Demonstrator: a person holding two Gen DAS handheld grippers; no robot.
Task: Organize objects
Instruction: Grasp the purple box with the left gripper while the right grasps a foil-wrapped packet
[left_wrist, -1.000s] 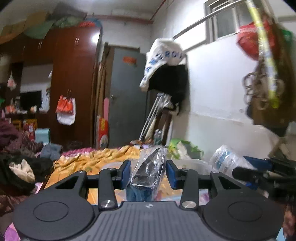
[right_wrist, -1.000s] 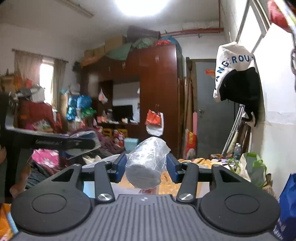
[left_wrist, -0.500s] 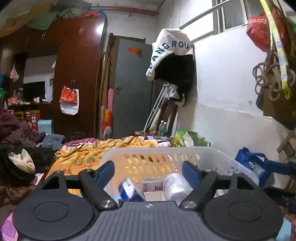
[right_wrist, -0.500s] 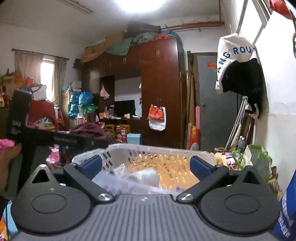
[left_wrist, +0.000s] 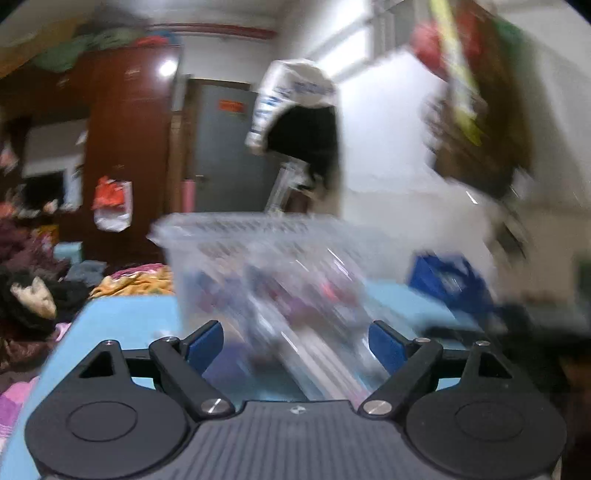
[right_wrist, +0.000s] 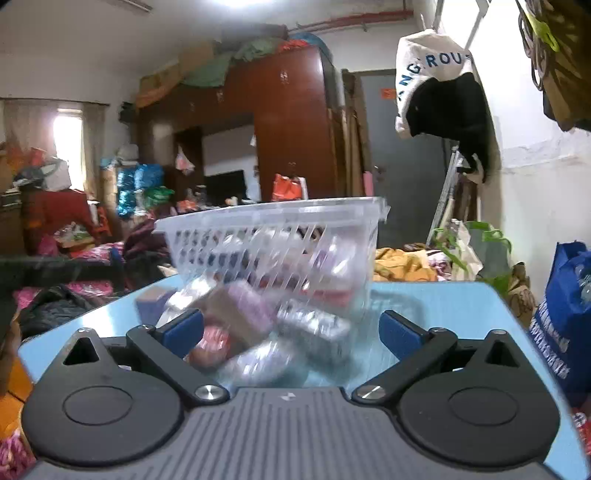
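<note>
Left gripper (left_wrist: 295, 341) jaws just opened wide, empty; right gripper (right_wrist: 291, 328) fully spread, empty. Clear perforated plastic basket (right_wrist: 273, 225) ahead. White hanging cloth (right_wrist: 428, 70) reads "ANG ROUS".

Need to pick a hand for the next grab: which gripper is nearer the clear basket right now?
Cannot tell. Both the left gripper and right gripper sit low, open and empty, facing the clear basket with wrapped items between; the left view is blurred.

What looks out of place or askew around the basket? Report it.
Several wrapped packets lie loose on the blue table in front of the white basket, not inside it. The basket itself stands level.
</note>
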